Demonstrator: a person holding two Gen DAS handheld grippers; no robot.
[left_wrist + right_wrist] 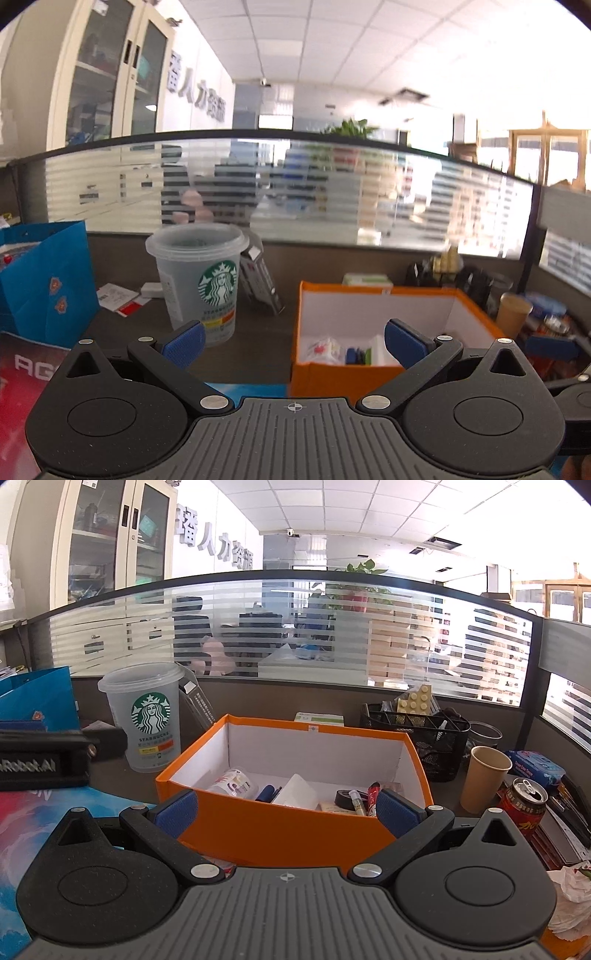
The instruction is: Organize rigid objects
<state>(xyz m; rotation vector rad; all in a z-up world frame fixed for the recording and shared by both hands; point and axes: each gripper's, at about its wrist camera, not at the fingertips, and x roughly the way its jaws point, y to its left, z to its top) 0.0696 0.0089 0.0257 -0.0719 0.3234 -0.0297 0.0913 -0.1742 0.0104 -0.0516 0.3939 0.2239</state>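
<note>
An orange box (280, 834) with a white inside stands on the dark desk and holds several small items, among them a white bottle (232, 783), a white packet (295, 792) and a black tape roll (345, 798). The box also shows in the left wrist view (317, 376). A clear Starbucks cup (199, 280) stands upright left of the box; it also shows in the right wrist view (147, 720). My left gripper (293, 341) is open and empty, between cup and box. My right gripper (284, 810) is open and empty, in front of the box's near wall.
A blue paper bag (40, 280) stands at the left. Right of the box are a black mesh organizer (417, 734), a brown paper cup (484, 779), a red can (524, 805) and crumpled tissue (569, 897). A striped glass partition (295, 627) closes the desk's back.
</note>
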